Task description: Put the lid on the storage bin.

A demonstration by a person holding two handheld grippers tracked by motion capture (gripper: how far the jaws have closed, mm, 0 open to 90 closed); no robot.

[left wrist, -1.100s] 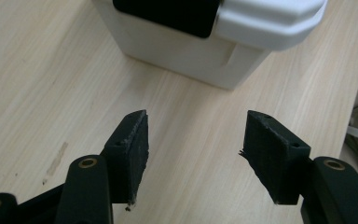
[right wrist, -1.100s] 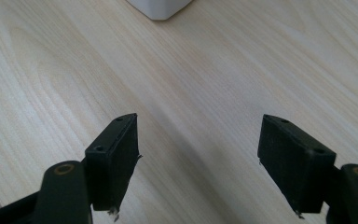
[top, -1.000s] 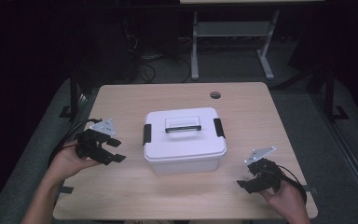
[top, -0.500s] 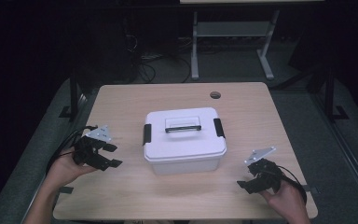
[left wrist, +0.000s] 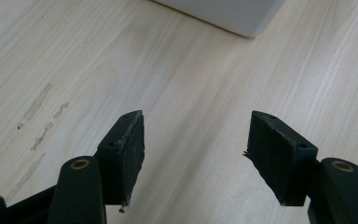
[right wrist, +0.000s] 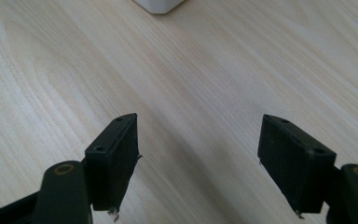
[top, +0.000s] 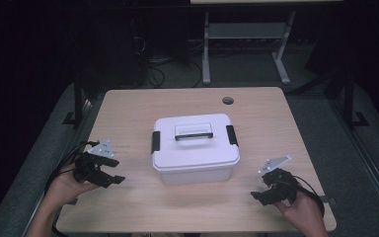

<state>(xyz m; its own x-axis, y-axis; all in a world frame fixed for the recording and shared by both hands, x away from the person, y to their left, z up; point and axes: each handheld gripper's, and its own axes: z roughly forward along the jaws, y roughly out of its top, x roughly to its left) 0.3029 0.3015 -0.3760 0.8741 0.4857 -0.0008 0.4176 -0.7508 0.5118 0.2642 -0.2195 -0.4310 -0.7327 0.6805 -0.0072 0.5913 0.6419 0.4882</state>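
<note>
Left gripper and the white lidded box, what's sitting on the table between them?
Nothing: in the high view, bare wooden table separates the left gripper from the white lidded box. The left gripper view shows empty wood between its open jaws.

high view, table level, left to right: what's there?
Left tongs → white lidded box with black handle → right tongs. Both tongs open, nothing between them, apart from the box, all over the wooden table.

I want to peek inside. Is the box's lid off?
No, the lid sits on the box, black clips at both ends.
</note>
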